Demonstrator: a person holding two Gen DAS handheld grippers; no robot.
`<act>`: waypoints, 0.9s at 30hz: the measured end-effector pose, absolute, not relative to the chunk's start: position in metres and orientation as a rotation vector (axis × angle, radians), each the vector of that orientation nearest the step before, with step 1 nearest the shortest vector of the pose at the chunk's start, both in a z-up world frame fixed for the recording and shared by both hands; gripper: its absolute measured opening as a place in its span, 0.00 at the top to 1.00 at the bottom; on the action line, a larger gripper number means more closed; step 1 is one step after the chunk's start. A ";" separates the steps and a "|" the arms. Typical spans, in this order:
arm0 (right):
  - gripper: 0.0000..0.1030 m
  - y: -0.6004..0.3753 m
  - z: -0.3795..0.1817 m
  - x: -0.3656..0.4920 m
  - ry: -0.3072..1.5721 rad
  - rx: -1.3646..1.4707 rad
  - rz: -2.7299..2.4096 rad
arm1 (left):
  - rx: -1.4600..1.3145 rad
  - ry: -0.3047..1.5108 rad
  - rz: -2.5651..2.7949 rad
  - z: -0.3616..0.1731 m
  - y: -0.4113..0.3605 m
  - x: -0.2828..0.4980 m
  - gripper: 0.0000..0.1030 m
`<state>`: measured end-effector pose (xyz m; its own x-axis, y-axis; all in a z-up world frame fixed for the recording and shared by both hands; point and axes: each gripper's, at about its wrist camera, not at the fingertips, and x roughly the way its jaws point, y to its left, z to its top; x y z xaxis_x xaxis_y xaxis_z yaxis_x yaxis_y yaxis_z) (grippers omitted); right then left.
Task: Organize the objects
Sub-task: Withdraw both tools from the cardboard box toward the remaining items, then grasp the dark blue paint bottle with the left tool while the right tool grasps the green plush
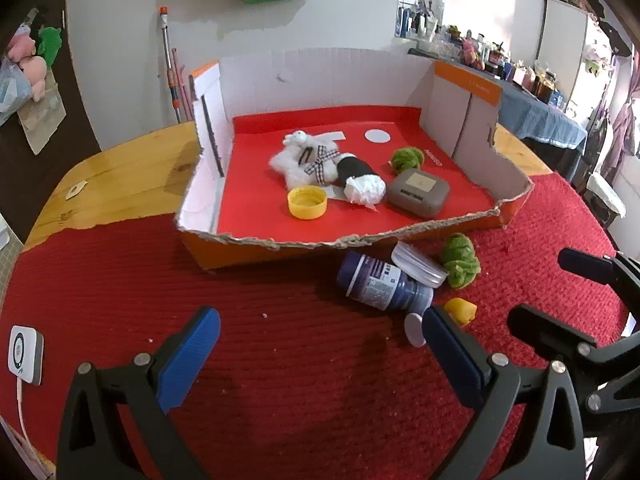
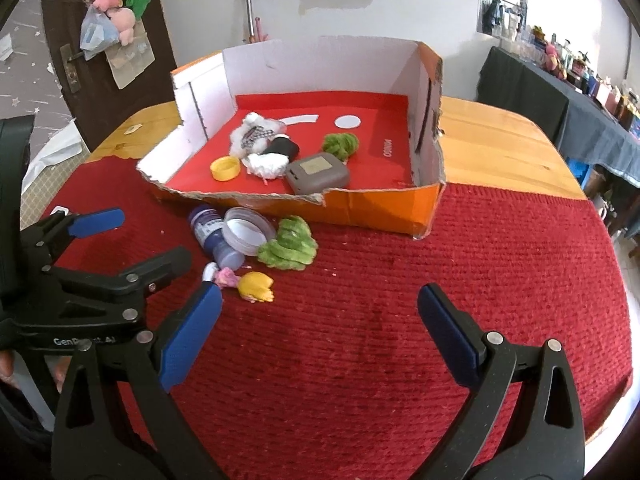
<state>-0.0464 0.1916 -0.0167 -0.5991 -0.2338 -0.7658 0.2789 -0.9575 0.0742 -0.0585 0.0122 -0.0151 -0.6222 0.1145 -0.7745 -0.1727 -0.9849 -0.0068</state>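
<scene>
A torn cardboard box (image 1: 320, 243) (image 2: 372, 208) with a red floor stands on the red mat. Inside lie a white plush toy (image 1: 310, 158) (image 2: 256, 138), a yellow cap (image 1: 307, 202) (image 2: 226, 169), a grey case (image 1: 419, 193) (image 2: 318, 173) and a green yarn ball (image 1: 407, 158) (image 2: 340, 144). In front of the box lie a dark blue bottle (image 1: 380, 282) (image 2: 214, 234), a clear lid (image 1: 418, 264) (image 2: 248, 232), a green yarn piece (image 1: 460, 260) (image 2: 288, 248) and a small yellow-haired doll (image 2: 250, 285) (image 1: 462, 310). My left gripper (image 1: 320, 344) (image 2: 132, 240) is open and empty above the mat, near the bottle. My right gripper (image 2: 320, 328) (image 1: 544, 288) is open and empty, beside the doll.
A white device with a cable (image 1: 25, 354) lies on the mat at the left. The wooden table (image 1: 120, 176) (image 2: 500, 152) shows behind the mat. A cluttered side table (image 1: 532, 108) stands at the far right. A door with hanging toys (image 2: 108, 20) is at the back left.
</scene>
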 end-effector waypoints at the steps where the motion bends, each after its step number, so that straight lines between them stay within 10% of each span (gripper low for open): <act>1: 0.03 0.192 -0.018 -0.048 0.075 1.229 -2.577 | -1.282 0.104 2.688 -0.016 0.013 -0.059 0.00; 27: 0.03 0.206 -0.030 -0.075 0.027 1.283 -2.578 | -1.309 0.070 2.617 -0.031 0.017 -0.081 0.00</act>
